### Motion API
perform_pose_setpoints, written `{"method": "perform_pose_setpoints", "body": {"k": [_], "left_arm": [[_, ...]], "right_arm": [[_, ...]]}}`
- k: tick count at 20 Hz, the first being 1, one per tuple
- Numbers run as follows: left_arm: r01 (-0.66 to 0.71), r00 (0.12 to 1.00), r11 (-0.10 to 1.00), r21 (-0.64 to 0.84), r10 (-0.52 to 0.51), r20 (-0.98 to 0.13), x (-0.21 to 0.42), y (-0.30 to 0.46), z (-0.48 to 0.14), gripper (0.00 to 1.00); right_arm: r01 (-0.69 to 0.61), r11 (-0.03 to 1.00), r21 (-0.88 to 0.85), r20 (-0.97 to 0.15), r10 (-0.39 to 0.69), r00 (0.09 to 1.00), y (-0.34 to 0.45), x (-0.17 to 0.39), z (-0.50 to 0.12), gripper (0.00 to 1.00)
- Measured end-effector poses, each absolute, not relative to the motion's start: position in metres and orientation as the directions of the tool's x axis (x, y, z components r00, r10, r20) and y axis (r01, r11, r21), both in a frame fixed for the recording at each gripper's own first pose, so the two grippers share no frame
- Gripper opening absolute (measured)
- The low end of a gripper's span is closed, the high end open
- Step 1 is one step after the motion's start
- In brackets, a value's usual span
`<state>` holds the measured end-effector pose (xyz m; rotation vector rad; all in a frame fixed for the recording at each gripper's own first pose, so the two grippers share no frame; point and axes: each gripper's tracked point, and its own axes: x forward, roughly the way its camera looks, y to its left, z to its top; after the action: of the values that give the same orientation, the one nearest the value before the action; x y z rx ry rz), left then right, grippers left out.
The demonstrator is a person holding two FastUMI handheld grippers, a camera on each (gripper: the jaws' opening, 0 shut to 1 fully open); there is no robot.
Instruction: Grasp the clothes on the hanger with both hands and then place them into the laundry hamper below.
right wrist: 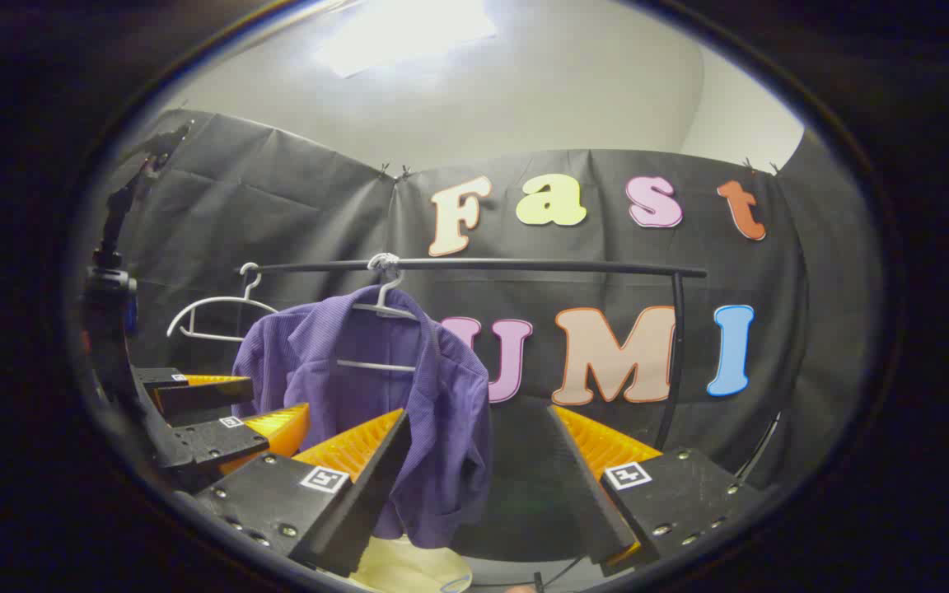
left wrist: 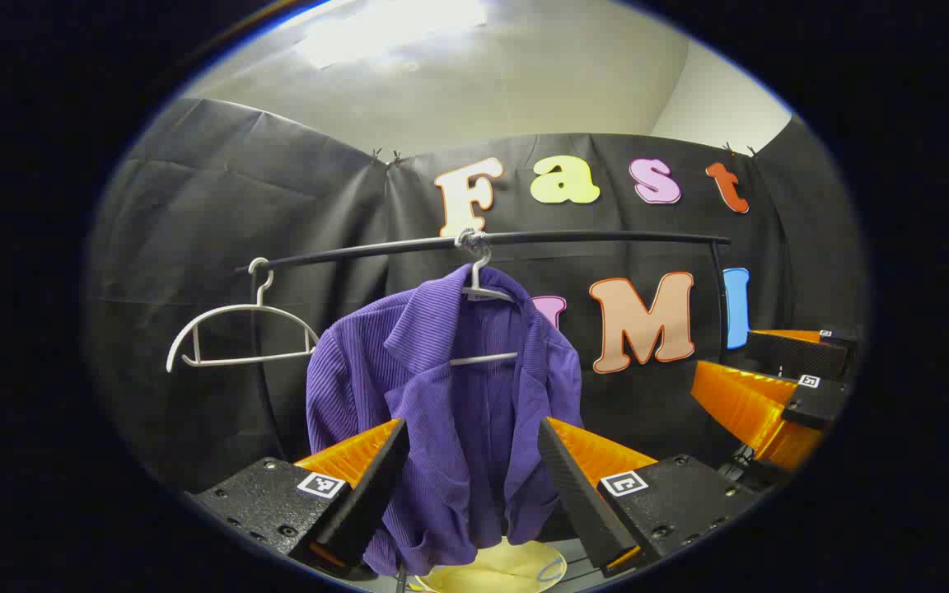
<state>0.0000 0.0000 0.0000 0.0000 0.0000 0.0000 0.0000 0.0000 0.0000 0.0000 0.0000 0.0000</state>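
Left gripper view: my left gripper (left wrist: 470,461) has its jaws wide apart, nothing between the fingers pressing on anything. The purple shirt (left wrist: 450,395) hangs straight ahead, framed between my two fingers but not touched by either as far as I can tell. It hangs on a white hanger (left wrist: 483,288) whose hook is wrapped onto the black rail (left wrist: 590,237). The shirt's collar is open and the hanger's lower bar shows across the chest. A second hanger (left wrist: 236,329), bare, hangs on the rail to the left of the shirt, near the rail's end. Directly under the shirt's hem a pale yellow hamper (left wrist: 499,572) shows its rim at the bottom edge. My right gripper (left wrist: 779,387) appears at the right edge, level with the shirt and well apart from it.

Right gripper view: my right gripper (right wrist: 479,478) is also wide open, gripping nothing. The shirt (right wrist: 376,403) sits left of centre here, its right side falling behind my left-hand finger (right wrist: 359,469); I cannot tell whether cloth and finger touch. Same hanger (right wrist: 384,301), same rail (right wrist: 524,265), the bare hanger (right wrist: 211,317) further left. The hamper (right wrist: 409,568) lies below the shirt. My left gripper (right wrist: 203,412) shows at the left edge, beside the shirt's sleeve, jaws parted.
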Motion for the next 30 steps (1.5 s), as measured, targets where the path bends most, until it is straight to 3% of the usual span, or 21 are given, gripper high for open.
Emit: {"method": "perform_pose_setpoints", "body": {"k": [21,23,30], "left_arm": [[-0.151,0.979,0.988,0.028,0.153,-0.136,0.084,0.036,-0.076,0.97],[-0.159,0.975,0.987,0.022,0.160,-0.157,0.091,0.040,-0.083,0.95],[-0.188,0.965,0.982,0.006,0.186,-0.186,0.101,0.049,-0.094,0.75]], "right_arm": [[-0.019,0.999,-0.046,0.013,0.019,1.000,0.000,0.044,-0.008,0.97],[-0.015,0.999,-0.051,0.014,0.015,1.000,-0.002,0.049,-0.009,0.97],[-0.018,0.999,-0.050,0.006,0.019,1.000,-0.004,0.059,-0.015,0.97]]}}
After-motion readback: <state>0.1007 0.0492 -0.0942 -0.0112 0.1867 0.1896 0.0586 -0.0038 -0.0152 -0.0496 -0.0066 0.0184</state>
